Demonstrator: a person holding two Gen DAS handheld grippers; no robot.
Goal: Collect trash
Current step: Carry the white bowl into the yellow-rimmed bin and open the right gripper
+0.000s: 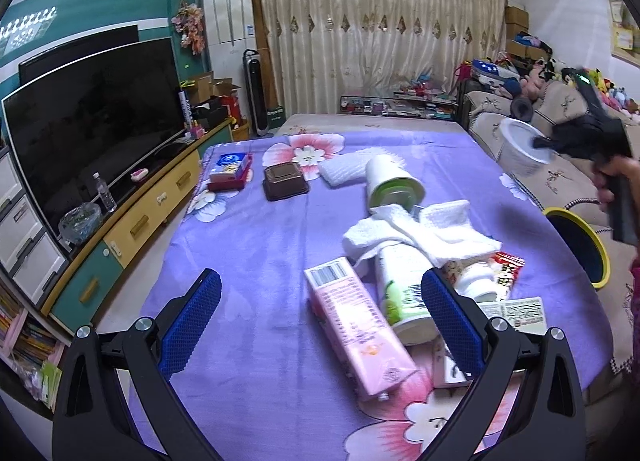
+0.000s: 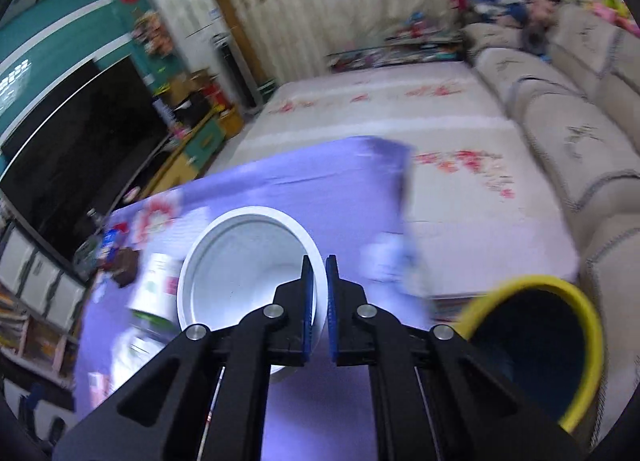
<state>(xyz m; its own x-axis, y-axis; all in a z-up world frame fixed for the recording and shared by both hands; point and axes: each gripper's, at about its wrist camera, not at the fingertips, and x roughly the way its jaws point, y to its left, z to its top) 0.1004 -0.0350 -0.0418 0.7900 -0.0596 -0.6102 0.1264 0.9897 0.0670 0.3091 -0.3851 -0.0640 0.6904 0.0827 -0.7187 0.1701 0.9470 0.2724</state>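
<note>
- The right gripper pinches the rim of a white cup, one finger inside and one outside, holding it in the air above the purple blanket.
- A yellow-rimmed bin sits just right of the cup, at the blanket's edge by the sofa.
- The left gripper is spread wide and empty over a pink carton, a green-labelled tube and a white towel.

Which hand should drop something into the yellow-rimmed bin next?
Right. The right hand-held gripper is shut on the white cup's rim, close beside the bin. The left hand-held gripper is open and empty above the pink carton.
</note>
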